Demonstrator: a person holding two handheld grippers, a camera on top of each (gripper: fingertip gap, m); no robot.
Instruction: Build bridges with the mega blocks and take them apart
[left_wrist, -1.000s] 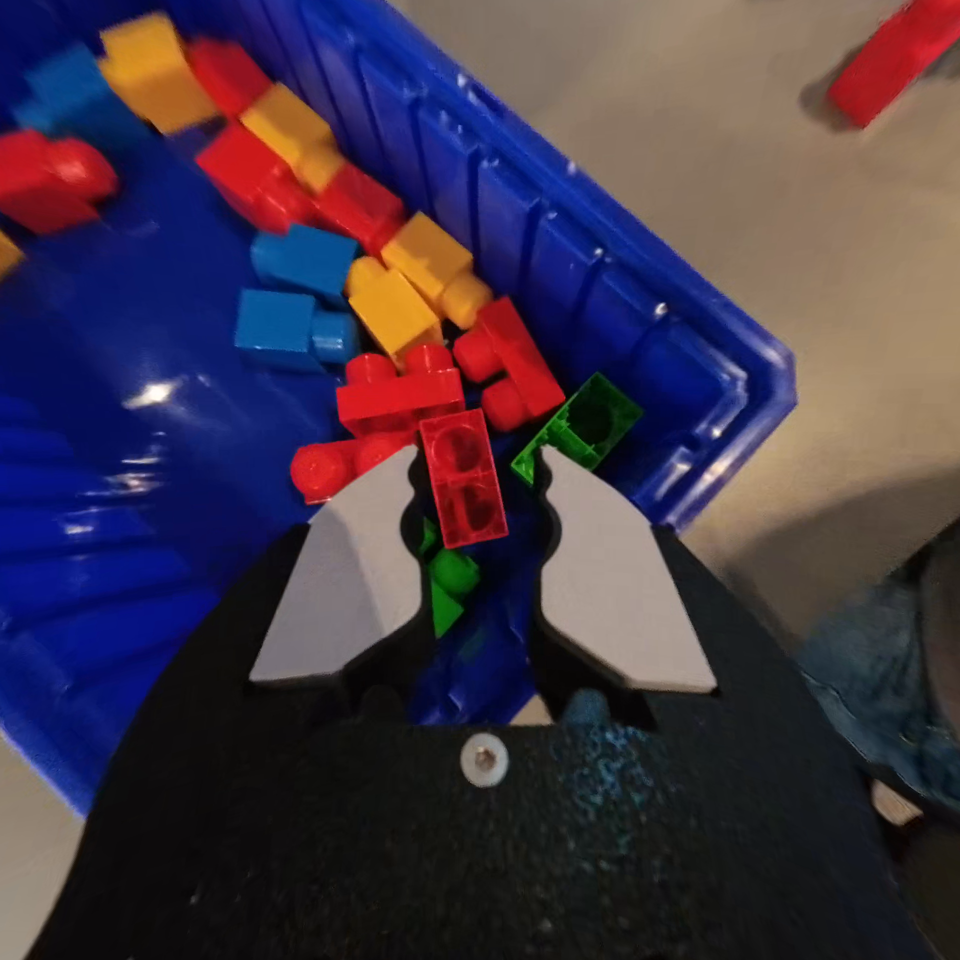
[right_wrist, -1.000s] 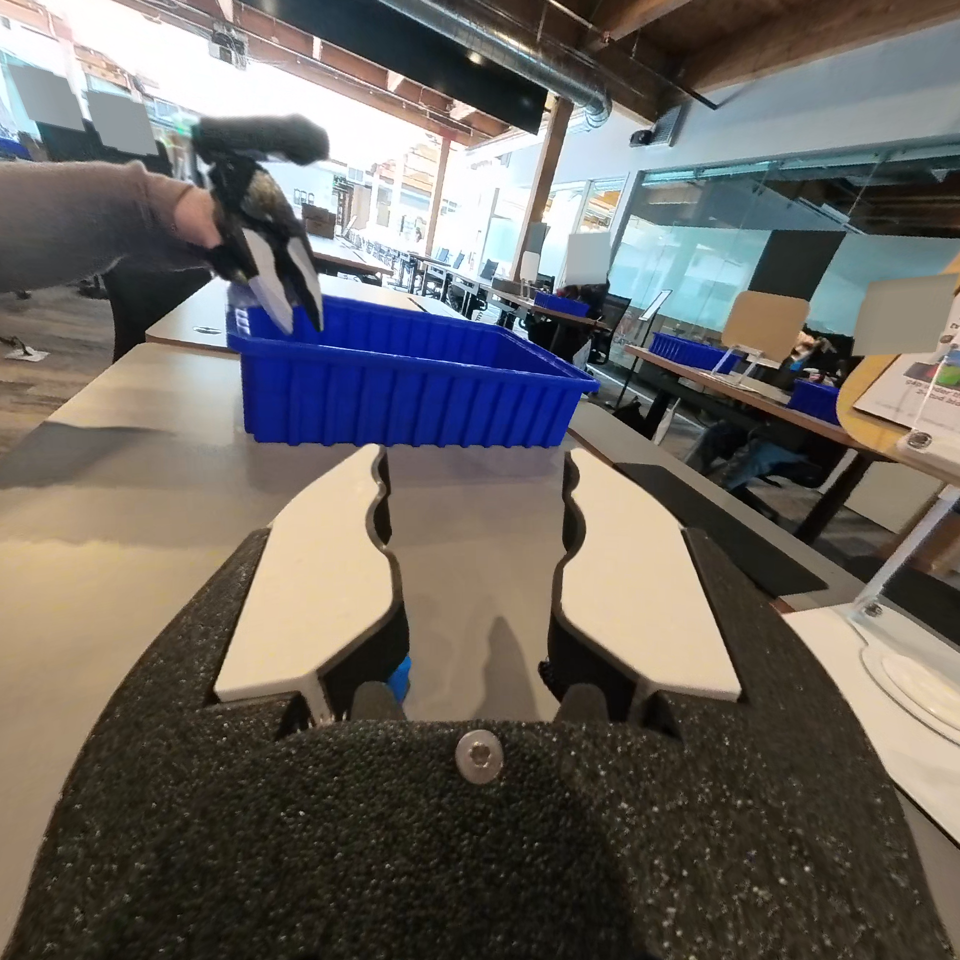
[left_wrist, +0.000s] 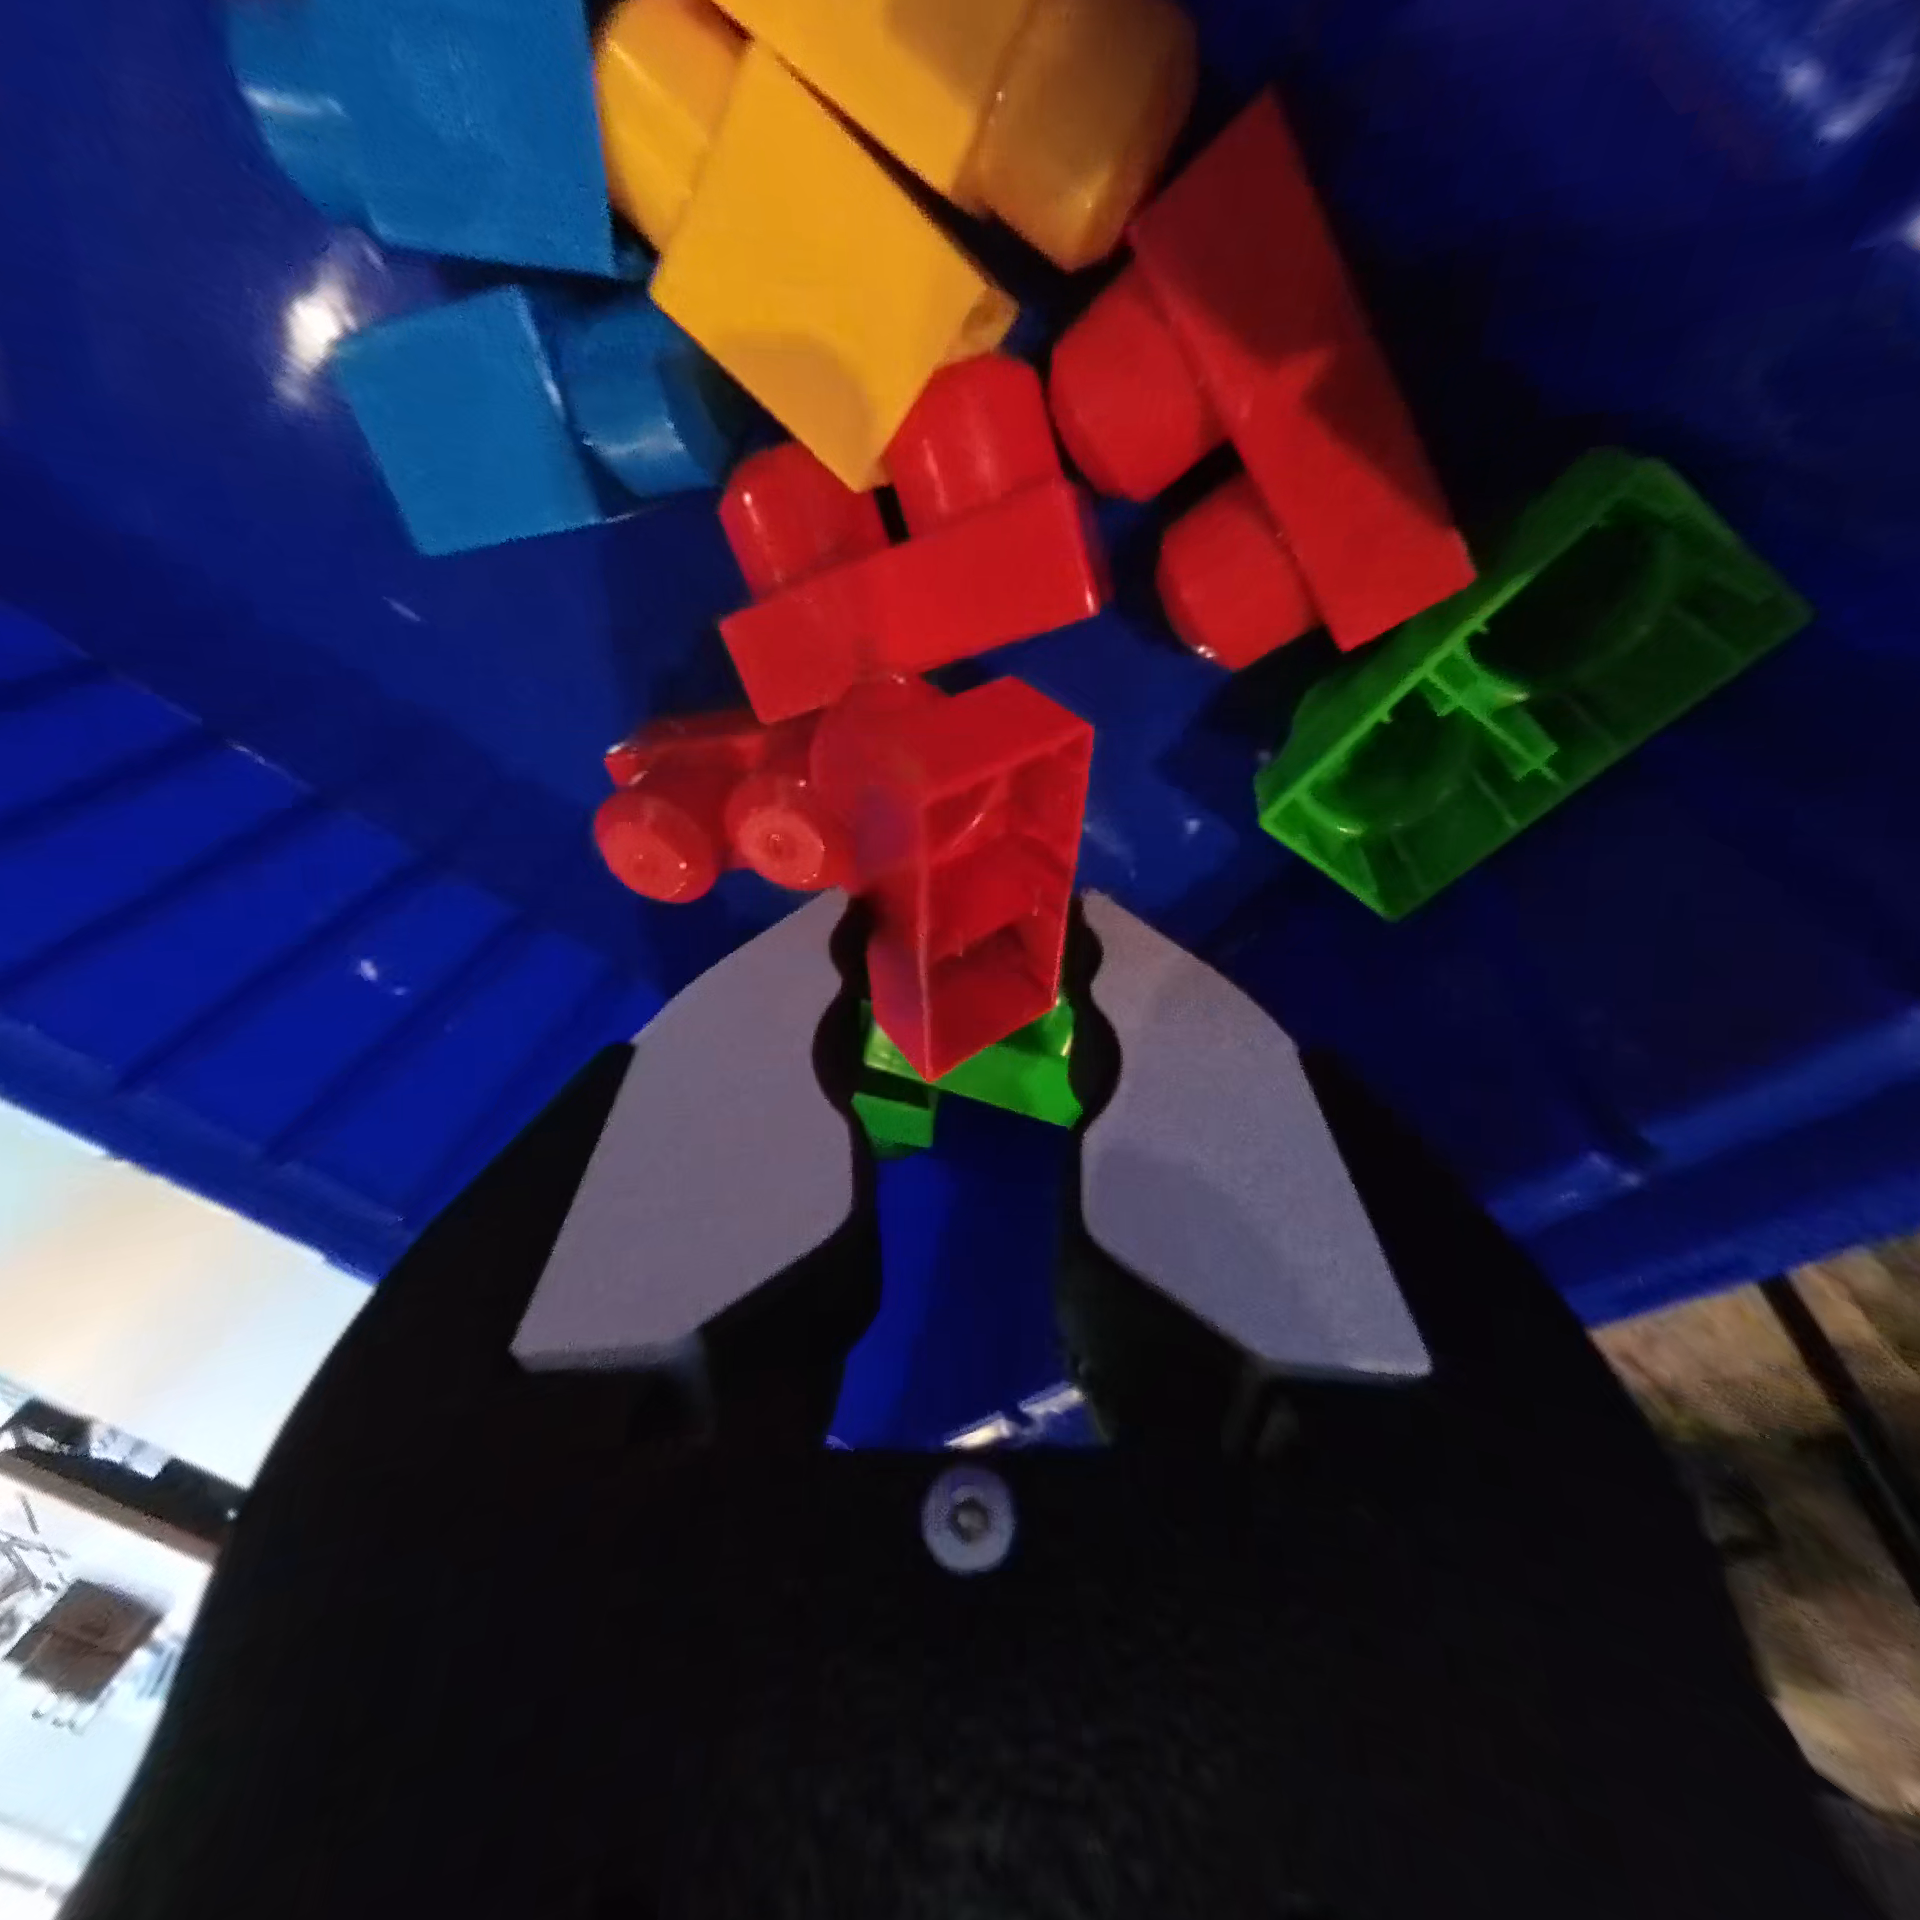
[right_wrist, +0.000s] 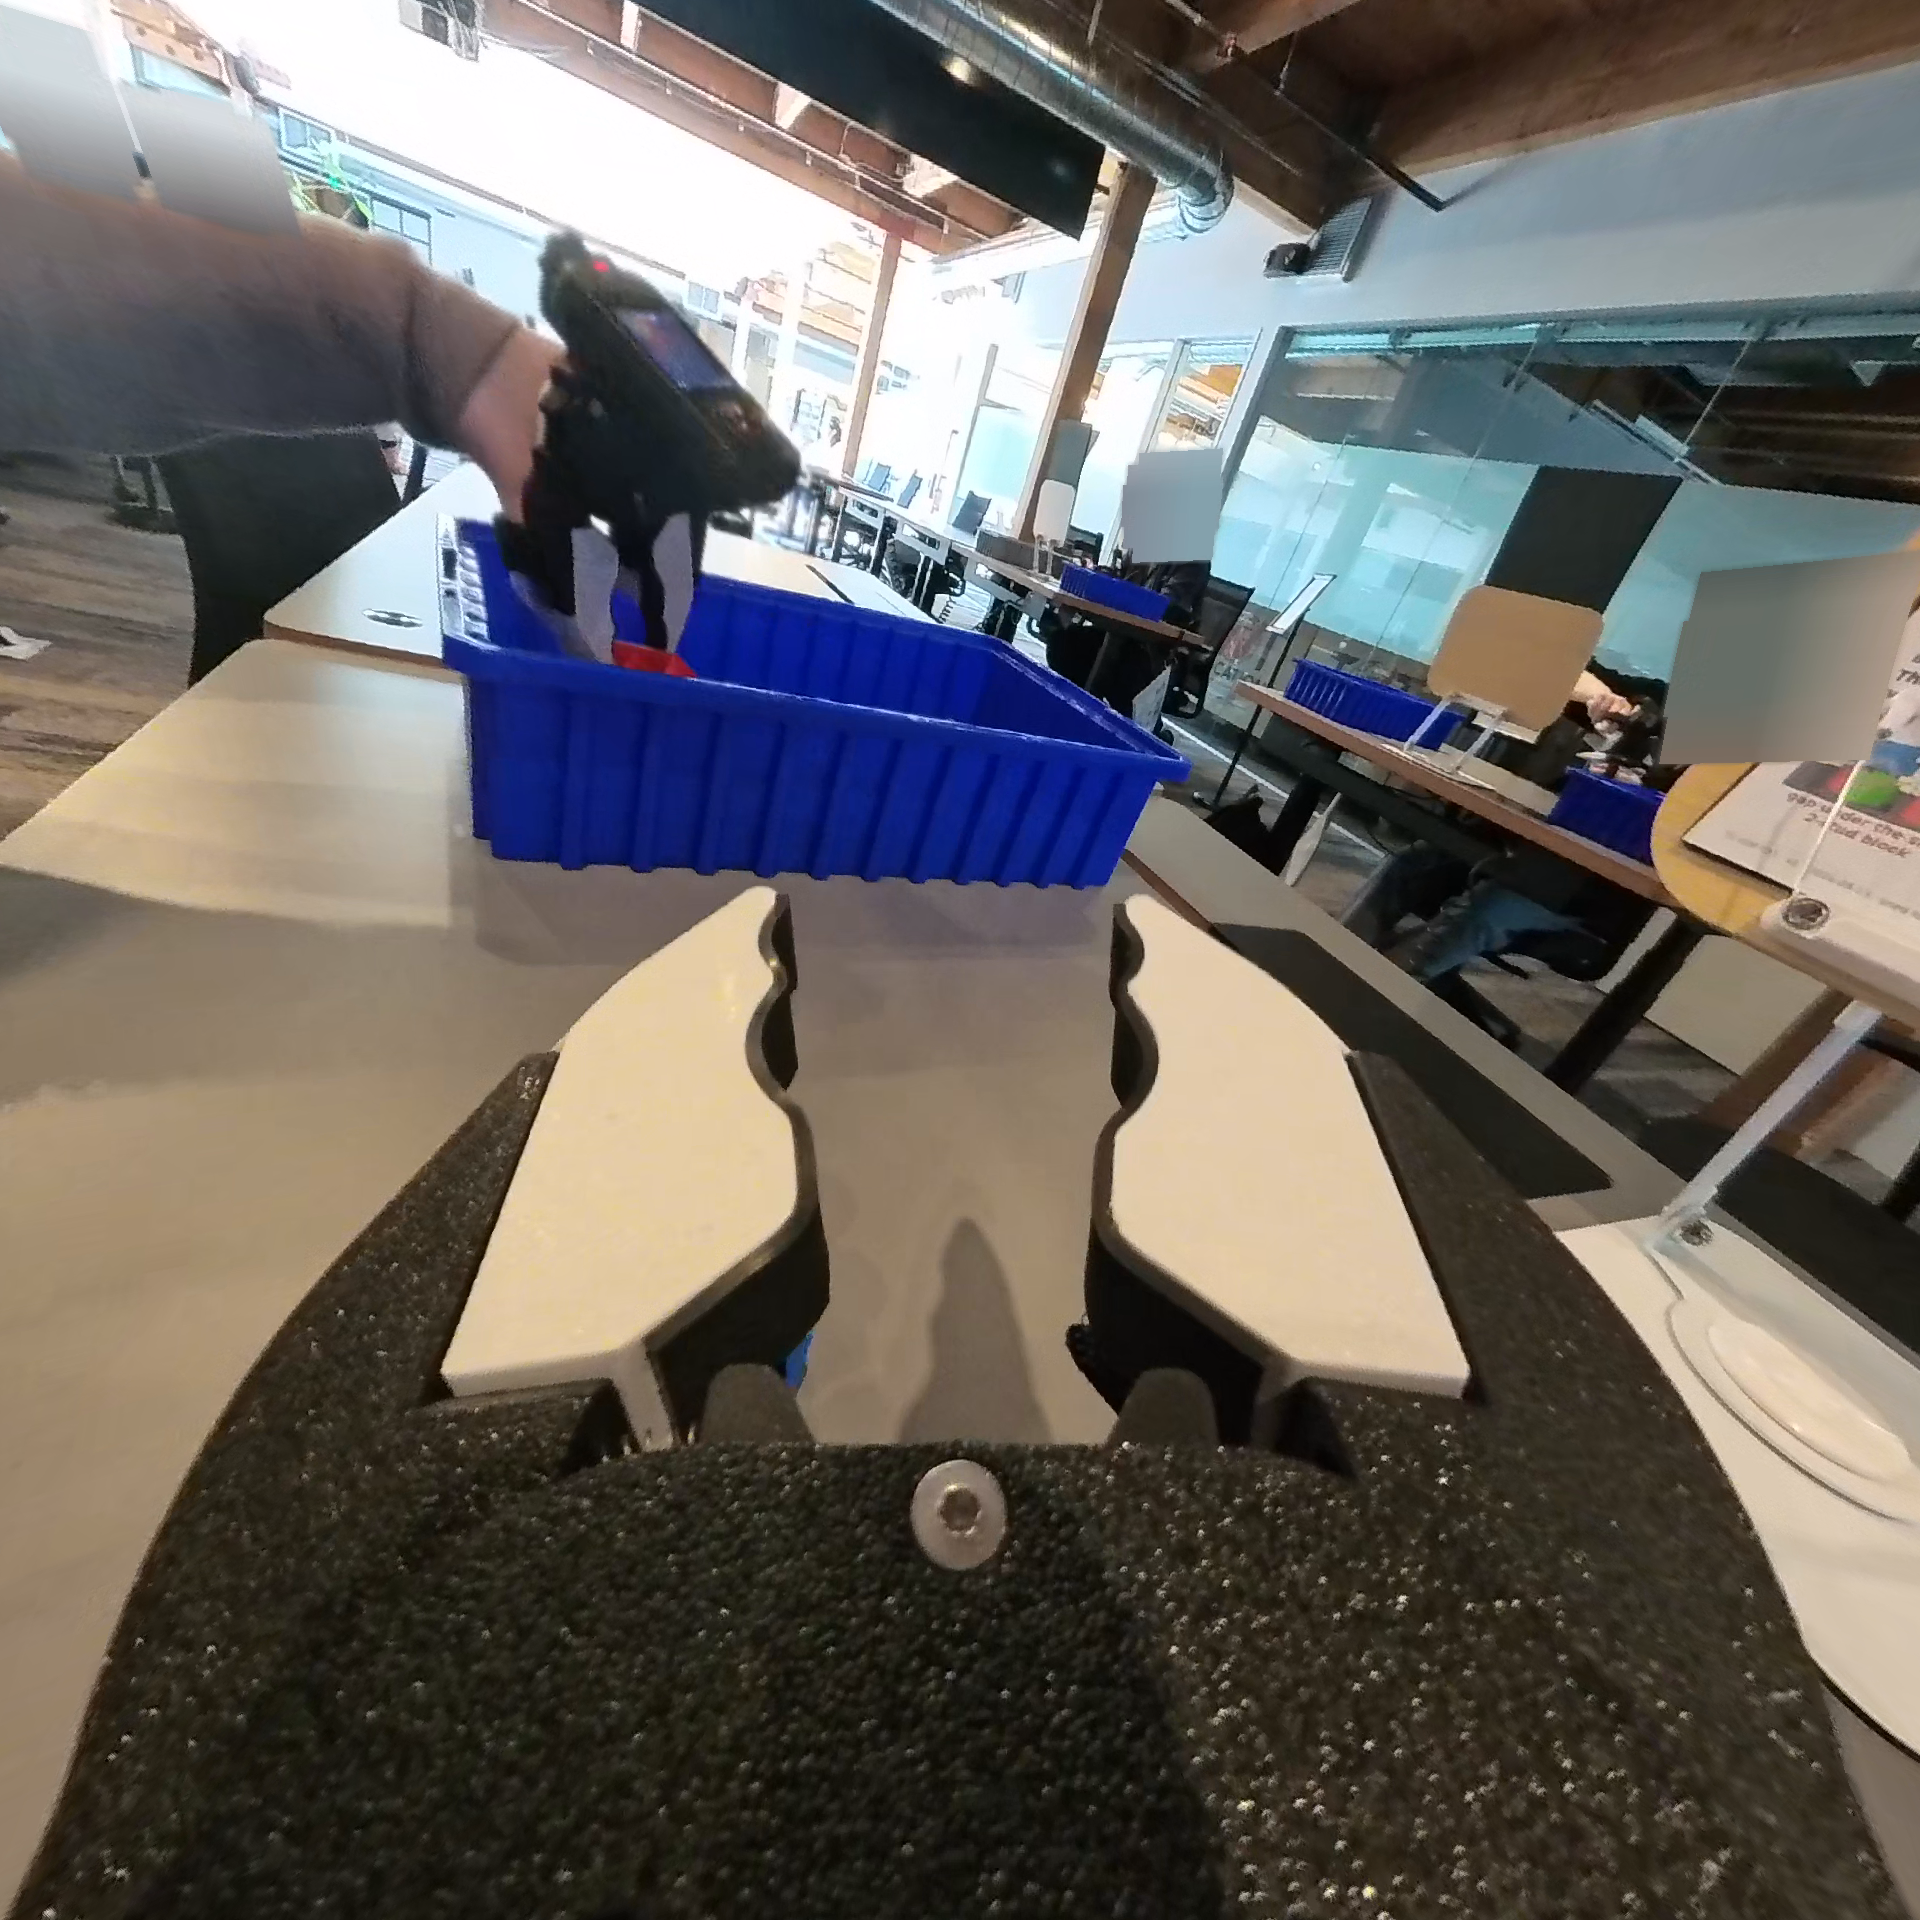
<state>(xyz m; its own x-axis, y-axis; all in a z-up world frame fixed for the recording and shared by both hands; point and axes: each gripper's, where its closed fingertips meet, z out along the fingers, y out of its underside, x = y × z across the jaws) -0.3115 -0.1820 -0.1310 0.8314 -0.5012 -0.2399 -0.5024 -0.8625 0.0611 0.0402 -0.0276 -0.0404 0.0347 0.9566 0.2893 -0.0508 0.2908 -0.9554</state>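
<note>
Red two-stud block (left_wrist: 971, 904) sits between the jaws of the left gripper (left_wrist: 961, 935), hollow underside facing the camera, lower centre of the left wrist view; jaws look clamped on its sides, though blur leaves contact on one side a bit unclear. It's tipped up, one end above the pile, which reads as a pick for bridge building, not a drop. Gripper is down inside the blue bin (left_wrist: 312, 935), since that's where the loose stock is. Counted in that view: five red blocks including the held one, two yellow (left_wrist: 831, 281) in the upper centre, two light blue (left_wrist: 499, 416) upper left, one green (left_wrist: 1527, 686) open side up at right, plus a second green (left_wrist: 997, 1070) partly hidden under the held red. Right gripper (right_wrist: 951, 971) hovers low over the grey table (right_wrist: 260, 935), jaws apart with nothing between them, aimed at the bin (right_wrist: 790, 769) in the upper middle of its view, probably parked until a block comes over. Left gripper (right_wrist: 629, 613) shows there too, dipped into the bin's left end, red visible at its tips.
</note>
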